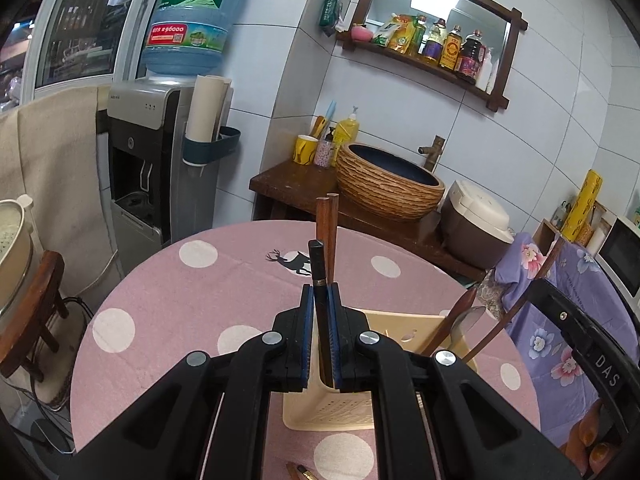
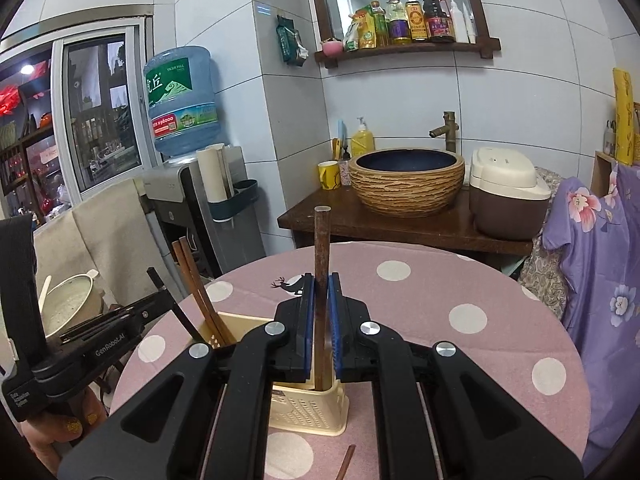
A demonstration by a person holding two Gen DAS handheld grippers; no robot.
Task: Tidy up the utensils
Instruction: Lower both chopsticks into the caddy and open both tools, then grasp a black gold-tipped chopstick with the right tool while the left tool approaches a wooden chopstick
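Over the cream utensil holder (image 1: 404, 332) on the pink dotted table (image 1: 168, 300), the left gripper (image 1: 320, 300) pinches a dark chopstick (image 1: 318, 280); the right gripper (image 2: 321, 292) pinches a brown-handled utensil (image 2: 321, 248), both ends dipping inside the holder.

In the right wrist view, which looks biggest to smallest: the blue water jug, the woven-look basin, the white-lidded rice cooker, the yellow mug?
As they appear in the picture:
1. Woven-look brown basin
2. Blue water jug and white-lidded brown rice cooker: too alike to rank
3. Yellow mug, clearly smallest

All stand far back, at differing distances, so true sizes are unsure.
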